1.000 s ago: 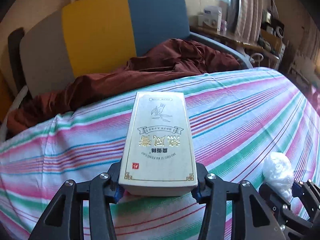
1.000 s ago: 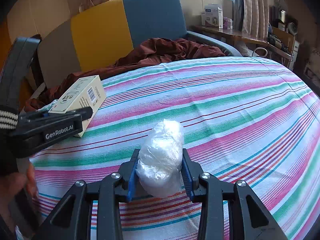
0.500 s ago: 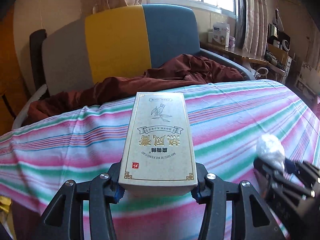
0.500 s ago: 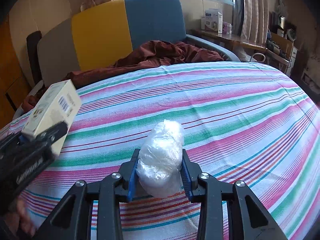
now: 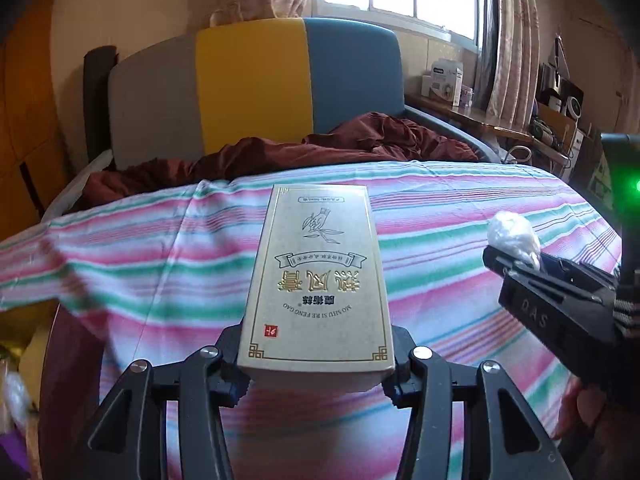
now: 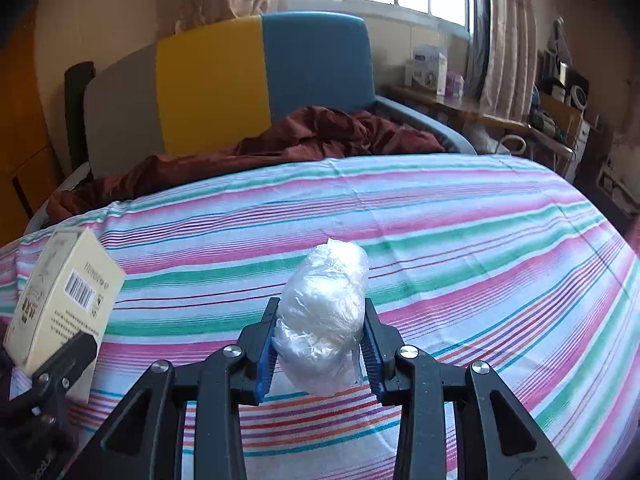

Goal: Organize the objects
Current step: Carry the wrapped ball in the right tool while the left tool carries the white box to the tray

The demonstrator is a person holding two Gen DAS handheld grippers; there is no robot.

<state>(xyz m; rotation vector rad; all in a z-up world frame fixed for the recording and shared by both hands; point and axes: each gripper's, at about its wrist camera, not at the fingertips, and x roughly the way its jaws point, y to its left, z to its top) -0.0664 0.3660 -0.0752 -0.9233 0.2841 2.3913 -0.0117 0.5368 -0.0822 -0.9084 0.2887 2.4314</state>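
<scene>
My left gripper (image 5: 316, 376) is shut on a cream box with gold Chinese lettering (image 5: 316, 280) and holds it in the air above the near left edge of the striped cloth (image 5: 440, 216). The box also shows in the right wrist view (image 6: 60, 300) at the lower left. My right gripper (image 6: 320, 344) is shut on a crumpled clear plastic bundle (image 6: 326, 316) and holds it above the striped cloth (image 6: 440, 232). The bundle (image 5: 514, 236) and the right gripper (image 5: 520, 264) show at the right of the left wrist view.
A dark red cloth (image 6: 304, 140) lies heaped beyond the striped cloth, in front of a grey, yellow and blue chair back (image 6: 224, 80). A cluttered desk (image 6: 500, 116) stands by the window at the right. The striped cloth's left edge hangs down (image 5: 80, 288).
Both grippers have pulled back and risen with their loads. The left gripper with the box has moved towards the left edge of the cloth. Both grips are unchanged.
</scene>
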